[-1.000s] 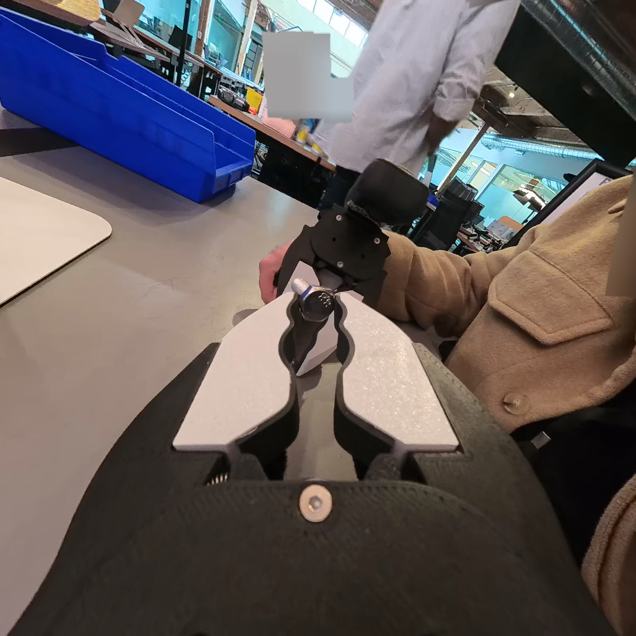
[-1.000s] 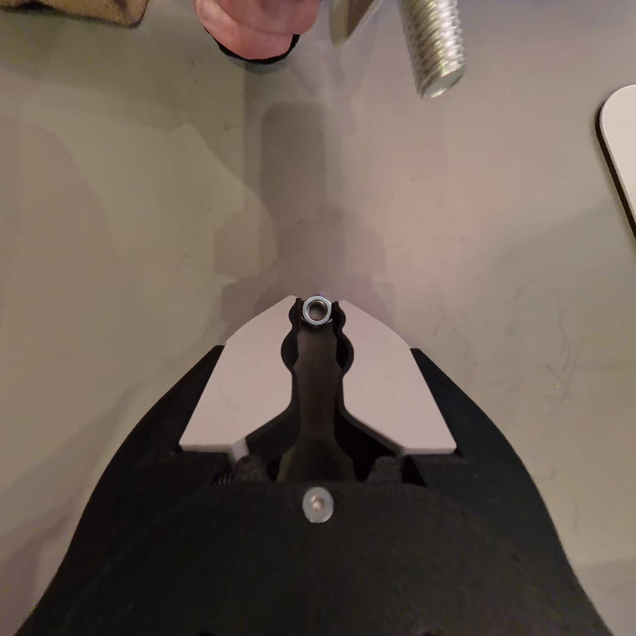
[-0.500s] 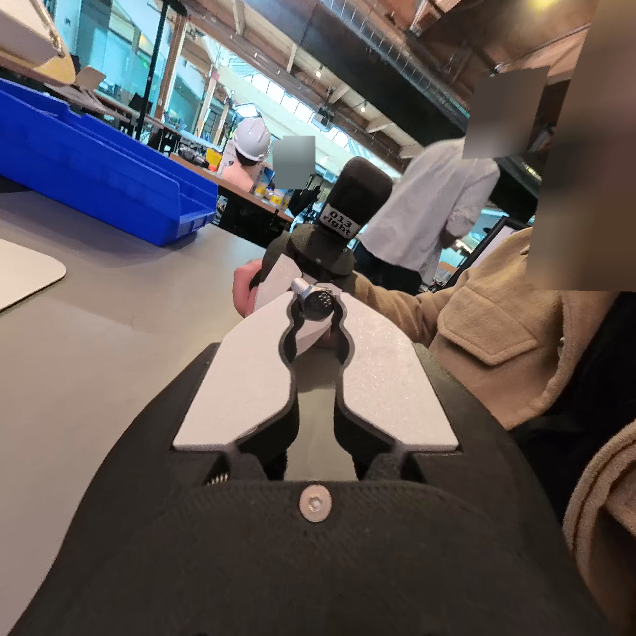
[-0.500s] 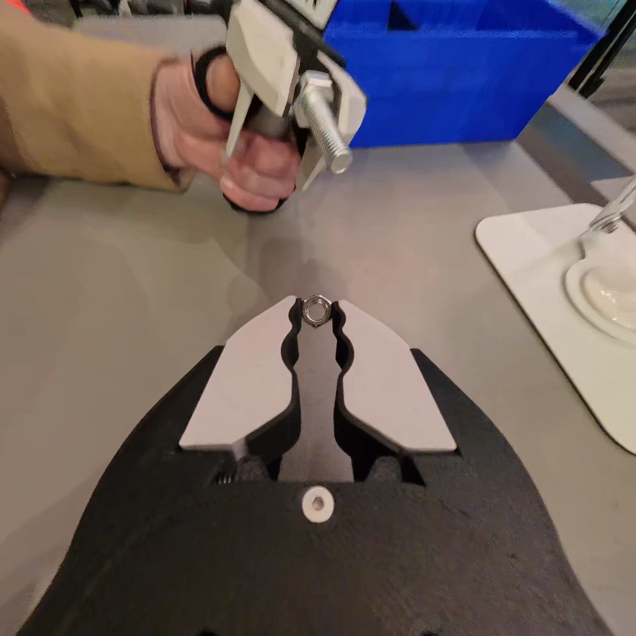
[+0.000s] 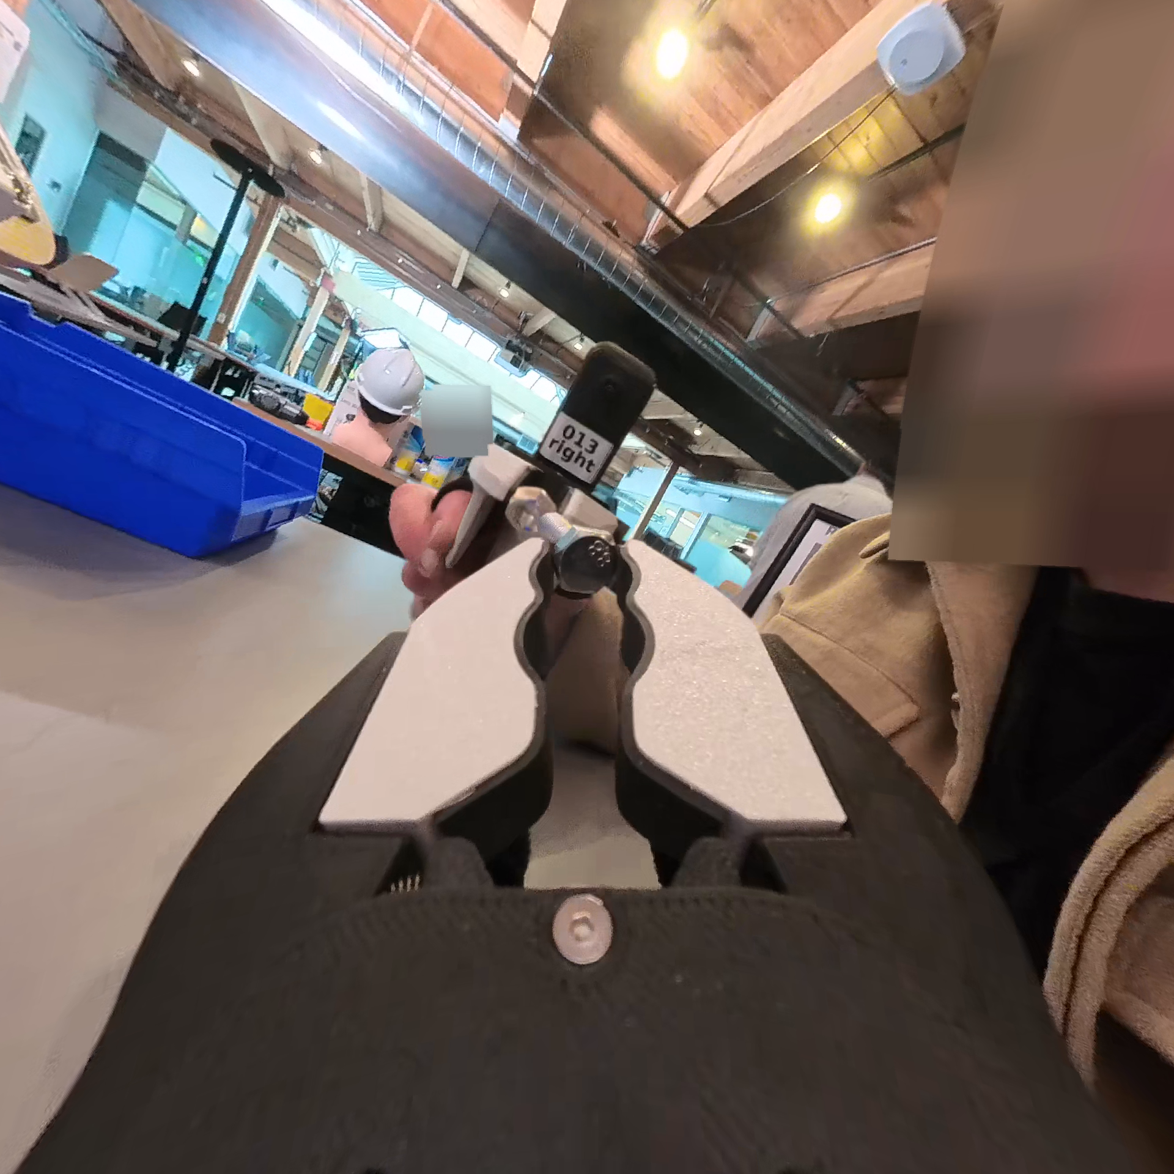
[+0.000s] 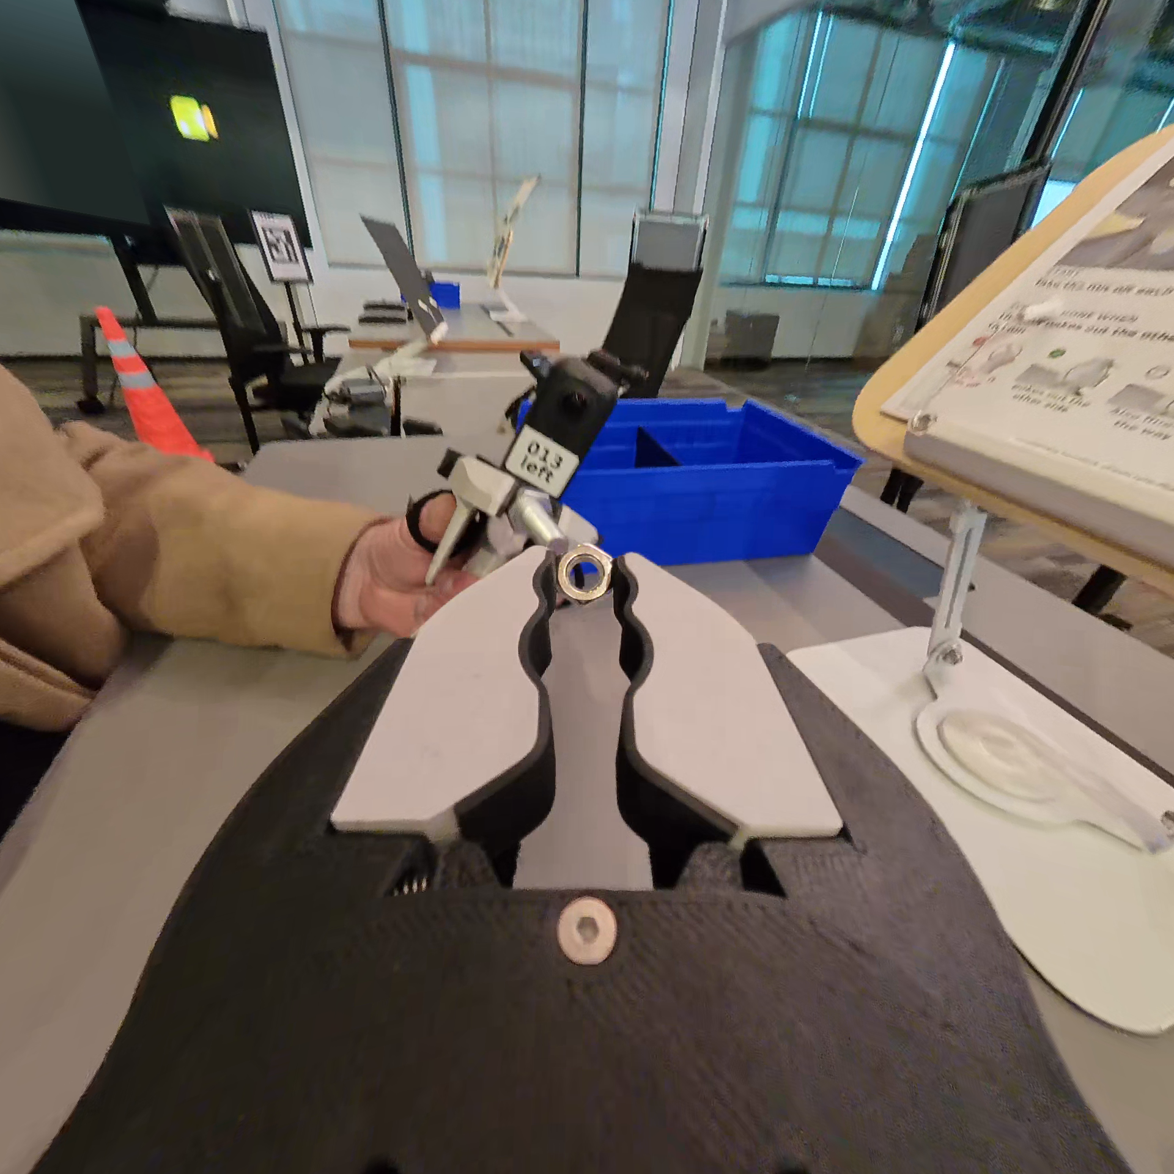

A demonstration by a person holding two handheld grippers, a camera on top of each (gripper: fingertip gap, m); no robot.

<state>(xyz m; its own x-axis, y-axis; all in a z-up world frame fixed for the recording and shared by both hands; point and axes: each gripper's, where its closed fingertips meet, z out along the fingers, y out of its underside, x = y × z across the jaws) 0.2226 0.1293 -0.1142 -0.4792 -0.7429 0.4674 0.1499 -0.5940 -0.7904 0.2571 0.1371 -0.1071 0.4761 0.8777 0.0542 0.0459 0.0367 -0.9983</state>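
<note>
Having tilted up from a downward look at the grey worktop (image 6: 190,730) within the last second, now facing each other above it. Left gripper (image 5: 581,554): fingers narrow, pinching the hex head of a silver threaded steel bolt (image 5: 587,566), shank pointing away to the far side. Right gripper (image 6: 584,572): fingers narrow, clamping a small silver hex nut (image 6: 567,575) at their tips, hole facing out. Bolt tip just beside the nut's far left edge; touching or not, cannot tell. Blue plastic bin (image 6: 699,502) beyond, to the far right.

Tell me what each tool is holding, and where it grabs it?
The left tool pinches a silver bolt by its hex head. The right tool pinches a small nut by its outer sides, at the fingertips.
</note>
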